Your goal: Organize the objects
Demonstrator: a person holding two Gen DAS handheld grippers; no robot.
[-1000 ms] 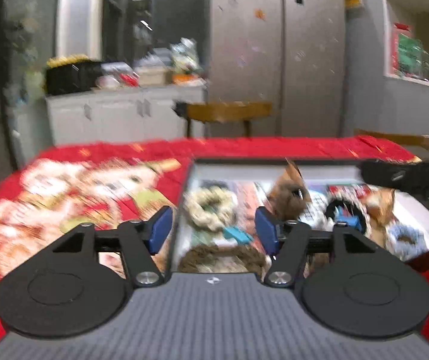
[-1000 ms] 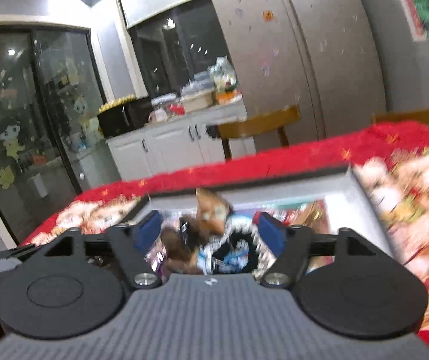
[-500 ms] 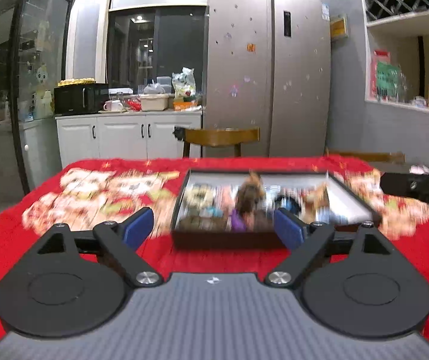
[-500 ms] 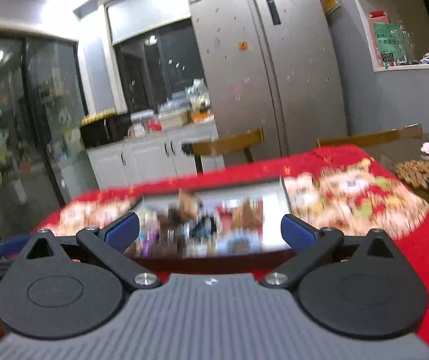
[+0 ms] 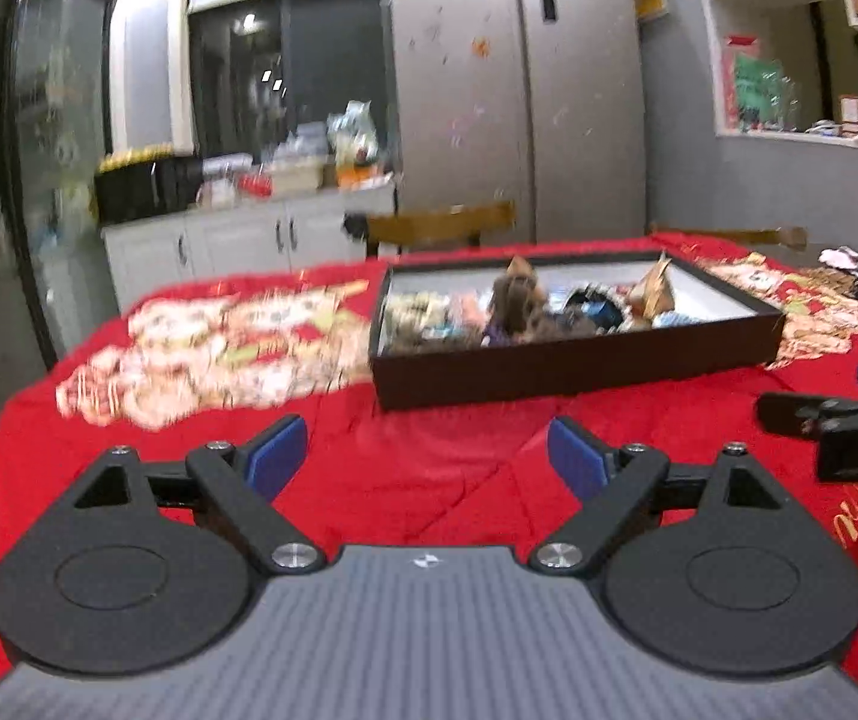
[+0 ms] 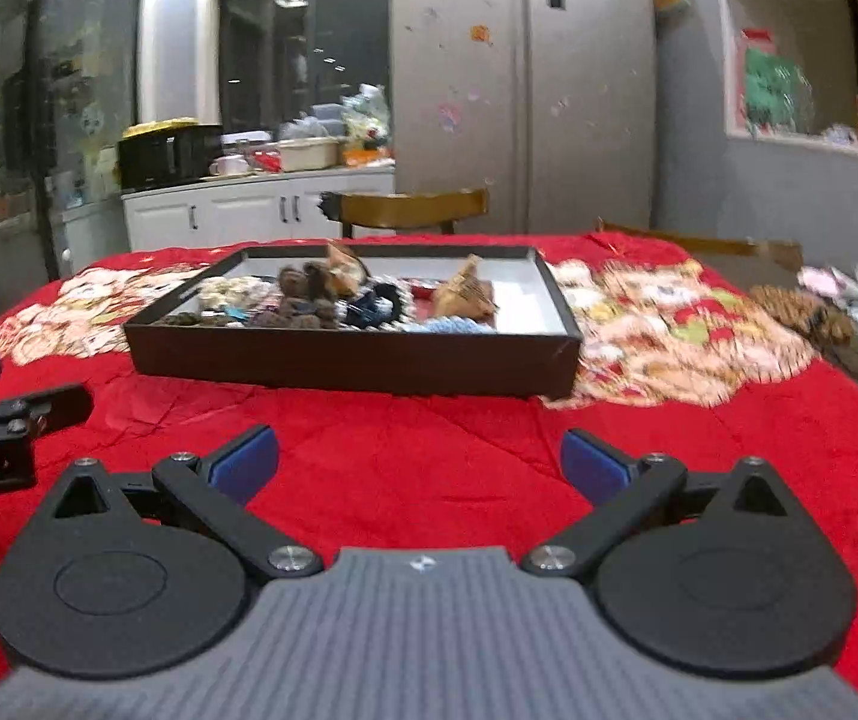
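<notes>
I see a table under a red cloth printed with pale cartoon figures [image 5: 429, 474], creased between my two grippers. My left gripper [image 5: 427, 459] hangs over the near edge of the cloth with its blue-padded fingers [image 5: 276, 457] spread wide and nothing between them. My right gripper [image 6: 419, 465] sits the same way, wide apart and empty, over bare red cloth. Each one shows at the side of the other's view, so they are side by side.

The shallow dark brown tray with a white inside [image 6: 357, 360] lies further in, toward the far edge of the table, well apart from both grippers. It holds a jumble of small things: a cream knitted ring [image 5: 414, 306] at its left end, a brown fuzzy piece [image 5: 516, 300] standing in the middle, a tan folded piece [image 6: 465, 294] to the right, and a dark blue item [image 5: 597, 309] between them. The right end of the tray floor is bare white. Motion blur hides finer detail.

Behind the table stands a wooden chair [image 6: 411, 207], then a tall silver double-door fridge [image 5: 519, 90]. White base cabinets [image 6: 249, 213] run to the left with a black microwave [image 6: 168, 153] and clutter on top. Open white shelves [image 5: 807, 42] hang on the grey wall at right.
</notes>
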